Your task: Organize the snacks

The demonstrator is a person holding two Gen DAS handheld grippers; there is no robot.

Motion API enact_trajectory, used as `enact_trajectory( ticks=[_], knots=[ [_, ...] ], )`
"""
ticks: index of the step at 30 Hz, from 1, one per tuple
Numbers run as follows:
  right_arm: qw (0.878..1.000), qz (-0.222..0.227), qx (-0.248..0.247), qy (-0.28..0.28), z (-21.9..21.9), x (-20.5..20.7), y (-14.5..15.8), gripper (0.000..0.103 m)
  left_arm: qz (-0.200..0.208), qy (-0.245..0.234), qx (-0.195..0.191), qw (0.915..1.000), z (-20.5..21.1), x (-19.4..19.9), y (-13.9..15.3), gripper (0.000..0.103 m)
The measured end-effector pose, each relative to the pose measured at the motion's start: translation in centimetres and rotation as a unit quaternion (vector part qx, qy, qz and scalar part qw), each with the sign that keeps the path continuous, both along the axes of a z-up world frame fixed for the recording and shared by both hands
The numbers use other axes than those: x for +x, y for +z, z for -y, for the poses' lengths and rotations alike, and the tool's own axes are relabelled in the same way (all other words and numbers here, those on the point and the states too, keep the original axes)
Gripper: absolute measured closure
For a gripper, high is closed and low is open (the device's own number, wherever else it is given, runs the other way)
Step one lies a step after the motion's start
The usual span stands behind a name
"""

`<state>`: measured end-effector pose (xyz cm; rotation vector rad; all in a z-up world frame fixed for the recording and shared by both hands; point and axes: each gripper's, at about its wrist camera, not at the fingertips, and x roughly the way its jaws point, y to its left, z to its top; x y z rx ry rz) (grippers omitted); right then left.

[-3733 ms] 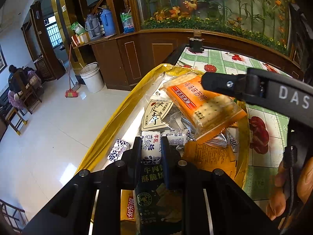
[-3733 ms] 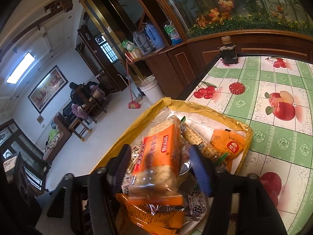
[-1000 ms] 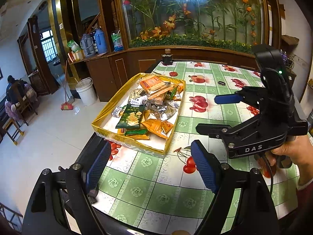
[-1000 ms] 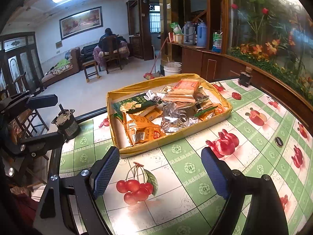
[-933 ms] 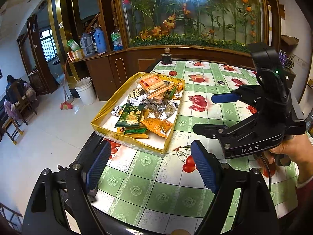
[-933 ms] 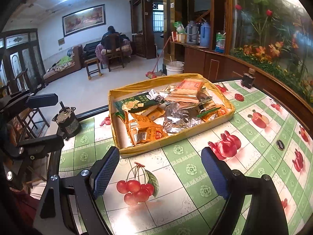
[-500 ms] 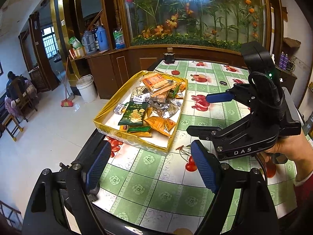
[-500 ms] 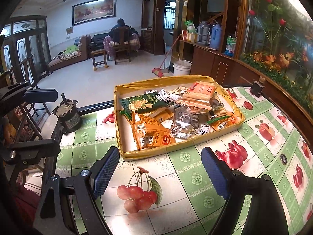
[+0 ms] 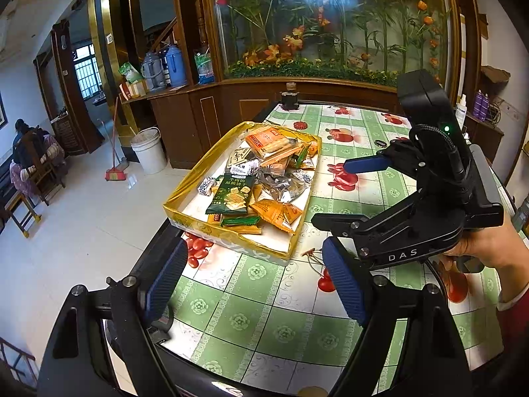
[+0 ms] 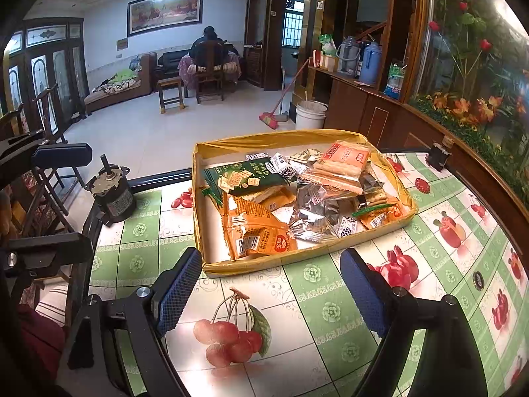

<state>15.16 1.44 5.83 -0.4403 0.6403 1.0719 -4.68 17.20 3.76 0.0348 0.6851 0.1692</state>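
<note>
A yellow tray [image 9: 185,223] full of snack packets sits on the table near its left edge; it also shows in the right wrist view [image 10: 297,259]. In it lie a dark green cracker pack [image 9: 229,193], orange packets [image 9: 277,211], an orange biscuit pack [image 9: 266,139] and silver wrappers [image 10: 310,205]. My left gripper [image 9: 254,281] is open and empty, held back from the tray's near corner. My right gripper [image 10: 271,284] is open and empty, just short of the tray's long side. The right gripper also appears in the left wrist view [image 9: 350,195], right of the tray.
The table [image 9: 264,301] has a green and white fruit-print cloth. A small motor [image 10: 114,193] stands at the table's left corner. A dark jar [image 9: 290,97] stands at the far end. A wooden cabinet [image 9: 205,112] and a white bucket [image 9: 148,150] lie beyond.
Earlier each gripper held a snack over the tray. Both have since let go and drawn back; over the last second they are open and have shifted only slightly.
</note>
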Motion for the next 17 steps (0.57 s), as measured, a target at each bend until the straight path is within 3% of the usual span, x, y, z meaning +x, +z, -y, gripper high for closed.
enact_trajectory(
  ticks=[17],
  knots=[
    [1.000, 0.007, -0.006, 0.014, -1.3, -0.2, 0.2, 0.016, 0.002, 0.021, -0.005, 0.9998, -1.1, 0.1, 0.2, 0.019]
  ],
)
